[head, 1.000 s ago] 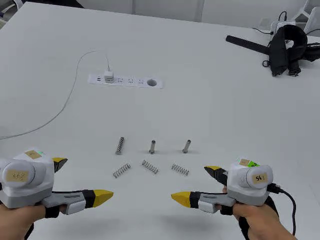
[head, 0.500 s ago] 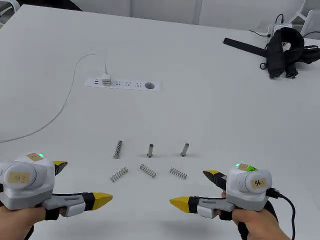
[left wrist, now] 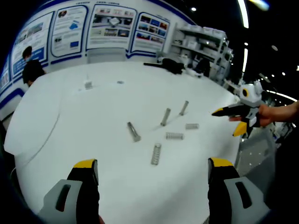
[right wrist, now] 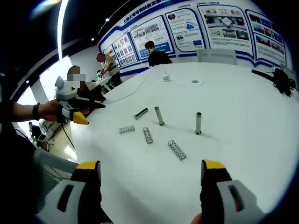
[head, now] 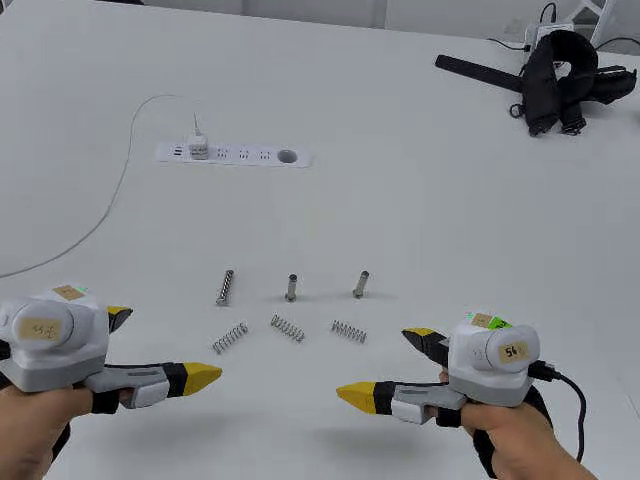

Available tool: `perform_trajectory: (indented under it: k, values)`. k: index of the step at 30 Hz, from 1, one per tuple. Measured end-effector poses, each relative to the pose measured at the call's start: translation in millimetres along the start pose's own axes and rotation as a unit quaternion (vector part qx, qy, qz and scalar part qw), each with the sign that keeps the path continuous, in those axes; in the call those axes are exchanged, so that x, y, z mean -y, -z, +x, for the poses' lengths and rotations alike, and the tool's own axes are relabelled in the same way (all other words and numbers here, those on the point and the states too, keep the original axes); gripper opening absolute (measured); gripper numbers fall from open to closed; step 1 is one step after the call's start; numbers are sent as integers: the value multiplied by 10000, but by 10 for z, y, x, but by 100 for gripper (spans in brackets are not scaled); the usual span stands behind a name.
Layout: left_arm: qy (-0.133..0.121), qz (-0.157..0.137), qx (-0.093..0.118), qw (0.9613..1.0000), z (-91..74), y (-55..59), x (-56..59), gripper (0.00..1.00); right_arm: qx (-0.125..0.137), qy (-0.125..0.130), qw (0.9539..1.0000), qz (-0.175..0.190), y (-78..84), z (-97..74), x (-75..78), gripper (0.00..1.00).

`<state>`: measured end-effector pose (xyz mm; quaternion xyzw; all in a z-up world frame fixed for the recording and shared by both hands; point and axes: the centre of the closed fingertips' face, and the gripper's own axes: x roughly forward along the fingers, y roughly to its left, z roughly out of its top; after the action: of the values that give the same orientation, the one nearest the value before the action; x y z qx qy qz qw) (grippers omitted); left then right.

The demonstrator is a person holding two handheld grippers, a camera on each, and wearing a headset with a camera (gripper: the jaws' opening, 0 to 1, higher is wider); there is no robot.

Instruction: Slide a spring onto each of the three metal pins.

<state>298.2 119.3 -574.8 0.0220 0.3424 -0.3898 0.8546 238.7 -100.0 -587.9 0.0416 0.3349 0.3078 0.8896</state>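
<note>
Left gripper (head: 166,346) and right gripper (head: 382,364): jaws wide apart, holding nothing. Three springs (head: 287,328) lie on the table (head: 450,200), each near the 6 o'clock side of its pin (head: 291,288), apart from it.

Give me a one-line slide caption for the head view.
Open left gripper and right gripper hover over a white table before three metal pins and three loose springs.

We see the left hand (head: 32,428) and right hand (head: 518,446) cut off by the head view's bottom edge. The cable (head: 110,195) runs off its left edge. Posters (right wrist: 219,21) in both gripper views are too blurred to read.
</note>
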Motion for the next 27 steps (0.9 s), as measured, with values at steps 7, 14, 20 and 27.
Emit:
perform_trajectory:
  k: [7,14,20,27]
  values:
    - [32,29,-32,10000,115,-69,-62,99,-21,7,10000,25,22,-11,10,90]
    - [61,53,-61,9999,255,-119,-120,97,-10,36,10000,-11,7,-40,22,90]
    - [147,75,-146,9998,395,-113,-125,97,16,72,10000,-34,-11,-70,31,90]
    - [207,56,-191,9996,562,-132,-146,97,-36,38,10000,-41,30,-72,-3,89]
